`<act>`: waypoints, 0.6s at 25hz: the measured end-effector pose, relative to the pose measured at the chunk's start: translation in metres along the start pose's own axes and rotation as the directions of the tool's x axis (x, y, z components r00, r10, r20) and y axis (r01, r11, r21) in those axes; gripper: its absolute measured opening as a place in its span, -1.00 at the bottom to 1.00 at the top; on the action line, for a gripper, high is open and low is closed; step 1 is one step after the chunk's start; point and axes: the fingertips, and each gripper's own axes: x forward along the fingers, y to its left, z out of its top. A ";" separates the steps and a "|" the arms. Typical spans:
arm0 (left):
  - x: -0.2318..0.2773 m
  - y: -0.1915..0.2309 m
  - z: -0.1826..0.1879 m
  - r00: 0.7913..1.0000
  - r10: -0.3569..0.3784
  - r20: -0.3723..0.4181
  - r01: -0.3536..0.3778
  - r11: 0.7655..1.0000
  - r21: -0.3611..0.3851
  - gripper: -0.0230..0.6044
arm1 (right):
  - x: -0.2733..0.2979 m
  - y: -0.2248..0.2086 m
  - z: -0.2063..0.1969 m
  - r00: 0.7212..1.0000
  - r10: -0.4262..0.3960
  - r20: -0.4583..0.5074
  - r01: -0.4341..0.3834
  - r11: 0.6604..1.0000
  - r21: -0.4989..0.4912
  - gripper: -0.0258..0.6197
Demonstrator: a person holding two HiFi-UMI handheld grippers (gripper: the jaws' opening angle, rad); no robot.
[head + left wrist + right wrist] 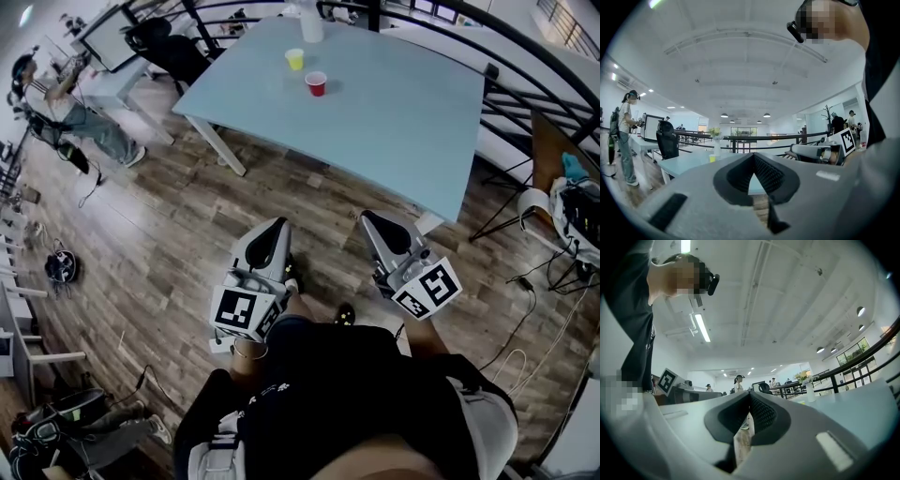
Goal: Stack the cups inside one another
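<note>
Closed empty on left gripper (274, 230) and right gripper (371, 219); step to desk (403, 131) far ahead, spread jaws wide before red cup (316, 83), yellow cup (294, 59).

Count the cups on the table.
2. The yellow cup sits toward the far edge of the table; the red cup stands just nearer, apart from it. None looks hidden.

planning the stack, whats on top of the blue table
On the table: a yellow cup, a red cup beside it, apart, and a white vase at the far edge, its top out of frame.
</note>
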 end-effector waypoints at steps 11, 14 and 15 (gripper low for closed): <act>0.034 0.044 0.001 1.000 -0.030 0.001 0.030 1.000 -0.006 -0.96 | 0.043 -0.026 -0.003 0.999 -0.037 -0.008 0.036 0.999 -0.019 -0.91; 0.044 0.057 0.005 0.999 -0.049 0.005 0.049 0.999 0.000 -0.96 | 0.059 -0.033 -0.004 0.999 -0.052 -0.009 0.051 0.998 -0.020 -0.91; 0.046 0.063 0.006 0.999 -0.054 0.005 0.054 0.999 -0.003 -0.96 | 0.065 -0.035 -0.004 0.998 -0.055 -0.011 0.055 0.998 -0.021 -0.91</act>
